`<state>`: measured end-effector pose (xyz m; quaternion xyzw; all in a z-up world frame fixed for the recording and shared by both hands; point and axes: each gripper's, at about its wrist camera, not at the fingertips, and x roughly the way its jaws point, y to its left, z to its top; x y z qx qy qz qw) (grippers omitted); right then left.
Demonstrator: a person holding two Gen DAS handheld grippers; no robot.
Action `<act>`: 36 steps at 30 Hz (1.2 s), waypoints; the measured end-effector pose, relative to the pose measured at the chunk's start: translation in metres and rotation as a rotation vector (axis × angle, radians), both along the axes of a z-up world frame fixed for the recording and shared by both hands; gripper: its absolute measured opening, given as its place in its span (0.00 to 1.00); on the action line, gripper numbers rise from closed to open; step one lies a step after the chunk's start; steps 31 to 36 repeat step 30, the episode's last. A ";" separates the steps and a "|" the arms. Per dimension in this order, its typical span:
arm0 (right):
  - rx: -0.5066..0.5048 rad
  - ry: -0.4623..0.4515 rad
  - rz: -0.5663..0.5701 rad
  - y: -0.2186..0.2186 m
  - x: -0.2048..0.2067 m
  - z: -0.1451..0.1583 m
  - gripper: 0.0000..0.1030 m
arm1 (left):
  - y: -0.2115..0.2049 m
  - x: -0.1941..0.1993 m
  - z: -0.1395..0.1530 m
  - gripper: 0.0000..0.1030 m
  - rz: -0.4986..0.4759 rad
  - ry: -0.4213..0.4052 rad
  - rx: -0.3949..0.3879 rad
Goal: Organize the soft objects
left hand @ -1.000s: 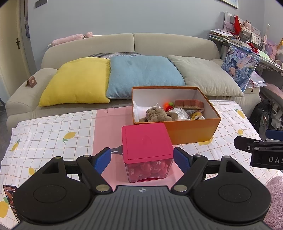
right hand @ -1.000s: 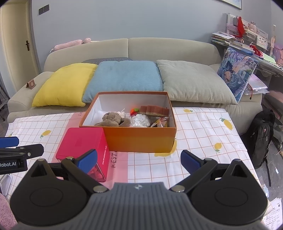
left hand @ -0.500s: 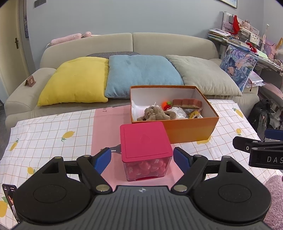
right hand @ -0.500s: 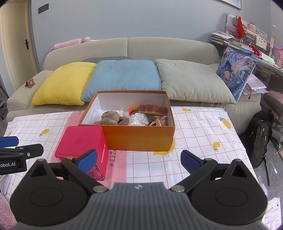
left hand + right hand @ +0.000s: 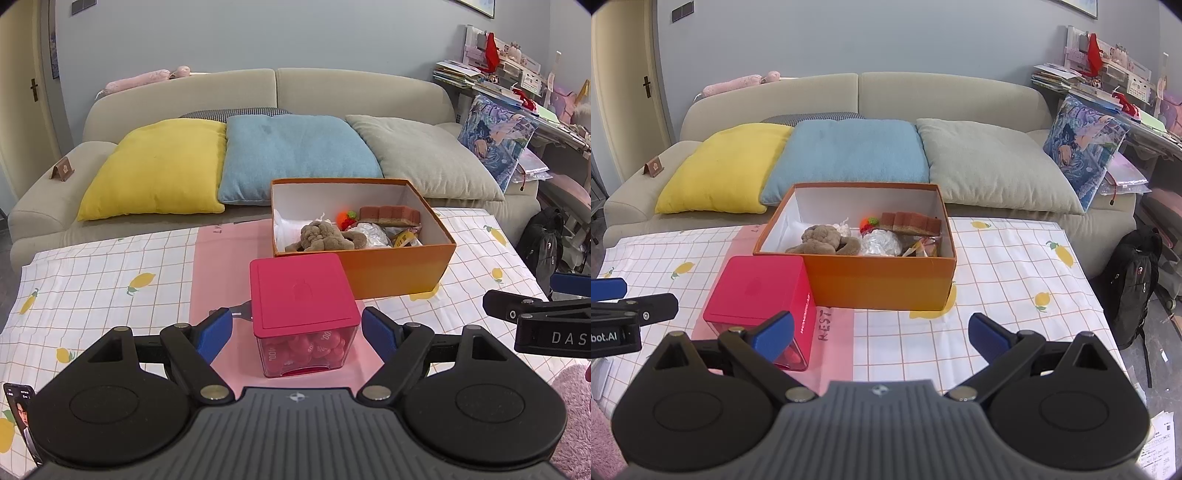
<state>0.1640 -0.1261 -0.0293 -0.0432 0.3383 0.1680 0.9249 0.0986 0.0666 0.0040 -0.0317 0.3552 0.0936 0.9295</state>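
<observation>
Left tool [image 5: 296,328] released, jaws spread either side of the red-lidded tub [image 5: 303,312], not touching; likely lining up to grip it. Right tool [image 5: 881,338] also released, empty, hovering over the desk [image 5: 997,266] before the orange box [image 5: 871,273]. Soft things, a brown plush [image 5: 823,240] among them, lie inside that box.

Left gripper [image 5: 297,328] and right gripper [image 5: 881,334]: matte black linkage arms on two round discs, silver pivot screws, blue pads [image 5: 213,329] on the fingertips, a ribbed grey-black housing bearing a small round emblem; white lettering "DAS" and "bot.AI" marks the side faces
</observation>
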 end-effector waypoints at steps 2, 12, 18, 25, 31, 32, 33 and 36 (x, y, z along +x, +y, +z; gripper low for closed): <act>-0.002 0.001 0.001 0.000 0.000 -0.001 0.96 | -0.001 0.000 0.000 0.91 -0.001 0.001 0.000; -0.016 0.020 0.008 0.004 0.001 -0.005 0.96 | -0.003 -0.001 -0.003 0.91 -0.010 0.003 0.006; -0.022 0.024 0.015 0.007 0.000 -0.007 0.97 | -0.001 0.000 -0.003 0.90 -0.010 0.002 0.002; -0.026 0.034 0.024 0.010 0.001 -0.008 0.97 | 0.001 0.000 -0.003 0.90 -0.016 0.000 0.004; -0.033 0.038 0.029 0.012 0.000 -0.009 0.97 | 0.004 -0.001 -0.003 0.90 -0.016 -0.002 -0.009; -0.033 0.038 0.029 0.012 0.000 -0.009 0.97 | 0.004 -0.001 -0.003 0.90 -0.016 -0.002 -0.009; -0.033 0.038 0.029 0.012 0.000 -0.009 0.97 | 0.004 -0.001 -0.003 0.90 -0.016 -0.002 -0.009; -0.033 0.038 0.029 0.012 0.000 -0.009 0.97 | 0.004 -0.001 -0.003 0.90 -0.016 -0.002 -0.009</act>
